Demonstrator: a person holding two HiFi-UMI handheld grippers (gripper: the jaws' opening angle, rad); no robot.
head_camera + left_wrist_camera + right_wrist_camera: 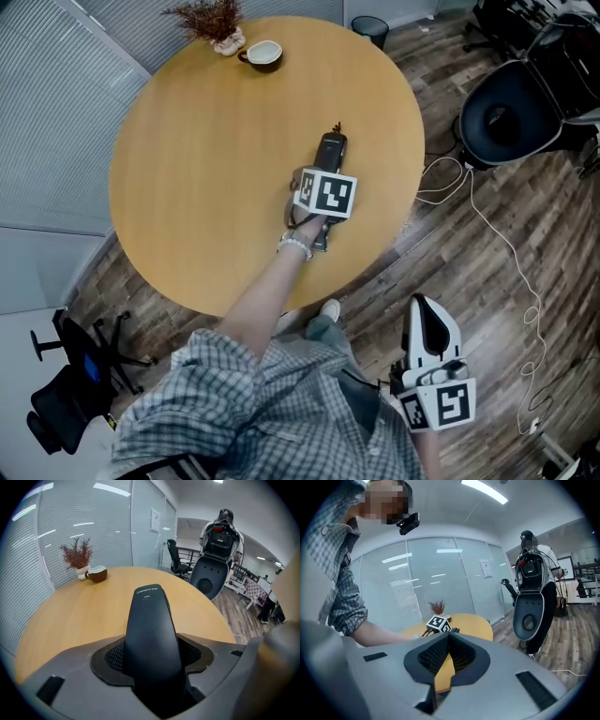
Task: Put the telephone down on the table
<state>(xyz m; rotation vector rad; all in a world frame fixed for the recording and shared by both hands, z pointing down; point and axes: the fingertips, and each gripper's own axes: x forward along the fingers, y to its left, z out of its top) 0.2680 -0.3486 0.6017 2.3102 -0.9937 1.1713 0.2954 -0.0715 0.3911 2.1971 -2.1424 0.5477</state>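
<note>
My left gripper (325,192) reaches over the right half of the round wooden table (206,187), shut on a black telephone handset (330,150). The left gripper view shows the telephone (152,634) gripped between the jaws of the left gripper (152,660), its far end sticking out over the tabletop (84,616). I cannot tell whether the handset touches the wood. My right gripper (427,314) hangs off the table over the floor at lower right. In its own view the right gripper (447,641) has its pads together with nothing between them.
A brown cup (263,54) and a small pot of dried twigs (216,23) stand at the table's far edge. A black office chair (511,112) and a white cable (487,225) are on the wooden floor to the right. Another chair (70,375) stands at lower left.
</note>
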